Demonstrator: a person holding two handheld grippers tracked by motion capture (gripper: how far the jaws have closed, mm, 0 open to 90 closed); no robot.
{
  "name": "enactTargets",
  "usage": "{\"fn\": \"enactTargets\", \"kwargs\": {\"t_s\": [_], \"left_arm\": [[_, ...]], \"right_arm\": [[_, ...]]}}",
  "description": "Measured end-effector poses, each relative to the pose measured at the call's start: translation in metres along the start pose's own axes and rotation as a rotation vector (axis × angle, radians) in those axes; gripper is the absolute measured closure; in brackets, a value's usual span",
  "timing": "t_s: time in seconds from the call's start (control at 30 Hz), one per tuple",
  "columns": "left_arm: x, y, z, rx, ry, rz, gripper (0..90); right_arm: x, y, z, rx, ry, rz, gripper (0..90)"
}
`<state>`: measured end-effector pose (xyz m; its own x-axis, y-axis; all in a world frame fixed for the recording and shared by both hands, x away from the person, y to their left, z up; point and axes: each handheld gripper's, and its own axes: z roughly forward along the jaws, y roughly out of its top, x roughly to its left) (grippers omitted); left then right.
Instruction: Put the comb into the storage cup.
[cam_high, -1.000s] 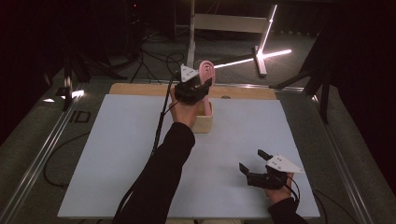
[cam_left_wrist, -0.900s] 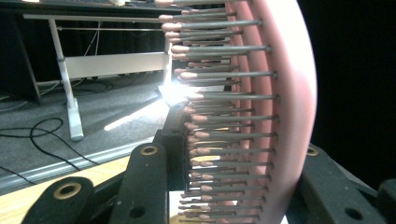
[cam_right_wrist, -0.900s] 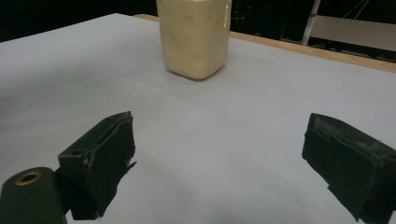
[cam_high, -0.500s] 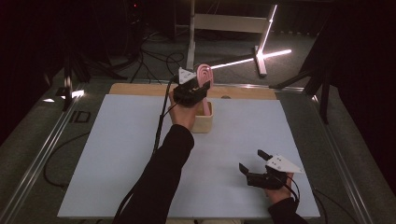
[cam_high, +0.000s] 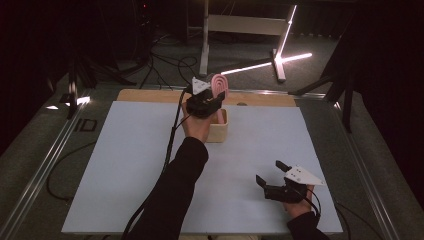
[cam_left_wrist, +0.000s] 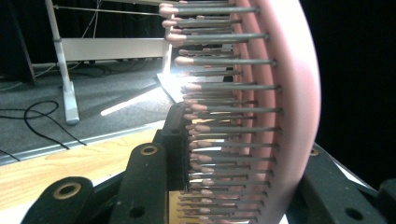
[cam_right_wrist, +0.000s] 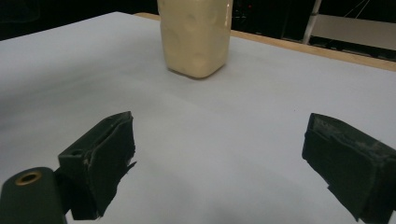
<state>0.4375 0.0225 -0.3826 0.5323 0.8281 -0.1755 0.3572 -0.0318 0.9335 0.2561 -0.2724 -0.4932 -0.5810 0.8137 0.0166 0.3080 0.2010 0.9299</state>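
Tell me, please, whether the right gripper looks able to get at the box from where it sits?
Probably yes. The right gripper is open and empty, with bare table between it and the box. The left gripper, shut on the pink brush, crowds the box top, so a side approach looks freest.

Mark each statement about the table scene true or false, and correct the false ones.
1. The left hand-held gripper is shut on the pink hairbrush. True.
2. The hairbrush lies flat on the table. False: it is held above the cream holder, its lower end inside it.
3. The right hand-held gripper is open and holds nothing. True.
4. The right hand-held gripper touches the cream holder. False: it is apart from it, near the table's front edge.
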Motion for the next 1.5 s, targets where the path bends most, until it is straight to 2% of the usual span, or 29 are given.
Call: {"fn": "enactTargets", "kwargs": {"t_s": [0.43,1.3,1.5], "left_arm": [[0.003,-0.014,0.004,0.026,-0.002,-0.015,64.1],[-0.003,-0.029,0.015,0.074,-0.005,0.005,63.3],[-0.001,-0.033,0.014,0.076,-0.004,-0.009,63.2]], "right_arm": [[0.001,0.000,0.001,0.008,0.007,-0.002,9.3],[0.001,-0.001,0.002,0.013,0.007,-0.003,9.3],[0.001,-0.001,0.002,0.014,0.006,-0.004,9.3]]}}
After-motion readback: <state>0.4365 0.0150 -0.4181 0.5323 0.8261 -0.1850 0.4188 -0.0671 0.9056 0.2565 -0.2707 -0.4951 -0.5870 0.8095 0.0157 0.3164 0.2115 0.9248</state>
